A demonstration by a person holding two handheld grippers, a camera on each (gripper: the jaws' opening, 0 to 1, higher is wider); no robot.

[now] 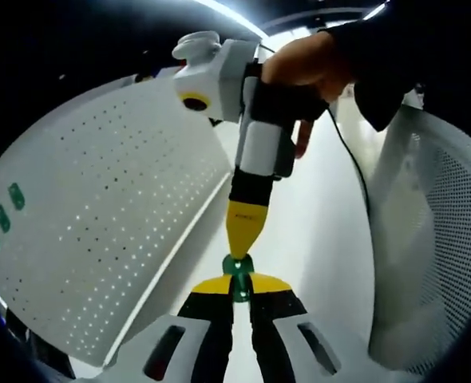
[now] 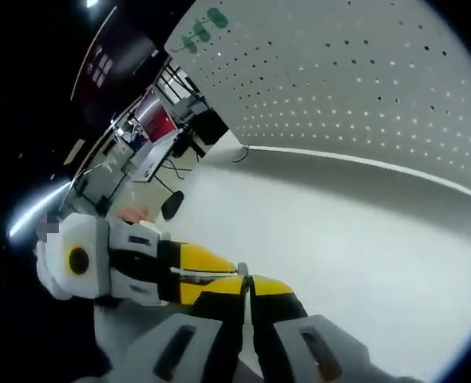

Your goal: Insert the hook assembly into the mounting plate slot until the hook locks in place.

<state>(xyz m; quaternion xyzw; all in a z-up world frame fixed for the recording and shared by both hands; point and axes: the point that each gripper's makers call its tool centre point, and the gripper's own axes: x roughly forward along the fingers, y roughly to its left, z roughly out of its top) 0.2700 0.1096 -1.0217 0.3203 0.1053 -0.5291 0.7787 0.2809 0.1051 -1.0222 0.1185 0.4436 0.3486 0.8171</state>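
Observation:
A small green hook piece [image 1: 238, 267] sits between the yellow tips of my left gripper [image 1: 239, 289], which is shut on it. My right gripper [image 1: 243, 249] comes down from above, held by a hand [image 1: 307, 60], and its pointed yellow tips close on the same piece from the other end. In the right gripper view, my right gripper [image 2: 247, 284] has its jaws pressed together, with the left gripper [image 2: 189, 268] meeting it from the left. The hook is almost hidden there. The white perforated mounting plate [image 1: 108, 215] stands to the left, apart from both grippers, and shows as the perforated plate [image 2: 363, 72].
Three green hooks [image 1: 2, 217] sit on the plate's far edge, seen as green hooks [image 2: 200, 29]. A second perforated white panel [image 1: 439, 239] stands at the right. A white tabletop [image 2: 339, 239] runs between the panels. Desks and cables [image 2: 160, 144] lie beyond.

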